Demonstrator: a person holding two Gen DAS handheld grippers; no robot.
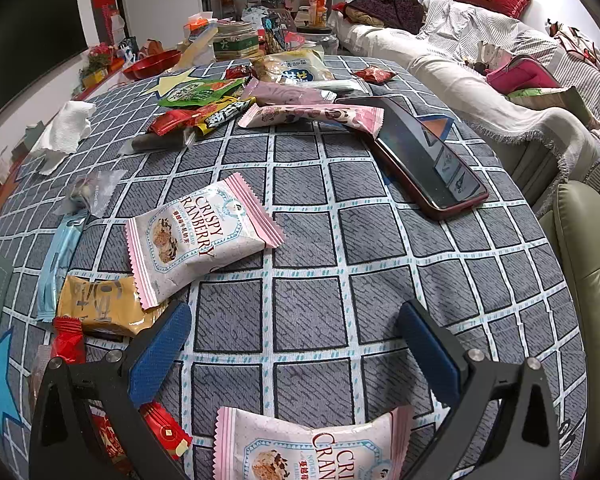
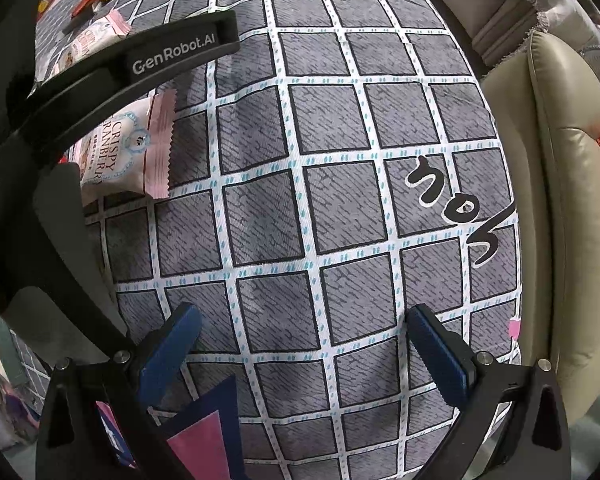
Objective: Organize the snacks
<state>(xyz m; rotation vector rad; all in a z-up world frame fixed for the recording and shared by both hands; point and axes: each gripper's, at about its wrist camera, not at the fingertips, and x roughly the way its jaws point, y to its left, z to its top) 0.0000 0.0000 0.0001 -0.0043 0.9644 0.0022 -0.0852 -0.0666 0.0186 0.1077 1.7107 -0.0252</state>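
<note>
In the left wrist view my left gripper (image 1: 296, 344) hangs open over the checked tablecloth (image 1: 308, 240), nothing between its blue pads. One pink-and-white Crispy Cranberry packet (image 1: 196, 240) lies ahead to the left. A second one (image 1: 312, 444) lies at the bottom edge, under the gripper's base. A gold packet (image 1: 100, 306), red packets (image 1: 164, 430) and a light blue stick (image 1: 56, 264) lie at the left. A pile of mixed snack packets (image 1: 228, 104) sits farther back. My right gripper (image 2: 304, 344) is open over bare cloth; the near cranberry packet (image 2: 128, 152) lies under the left gripper's black body (image 2: 180, 52).
A phone in a red case (image 1: 424, 152) lies right of centre. A crumpled tissue (image 1: 64, 128), a red bowl (image 1: 152, 64), tins and a bottle (image 1: 318, 4) stand at the back. A covered sofa (image 1: 480, 64) and a beige leather seat (image 2: 560, 200) border the table's right edge.
</note>
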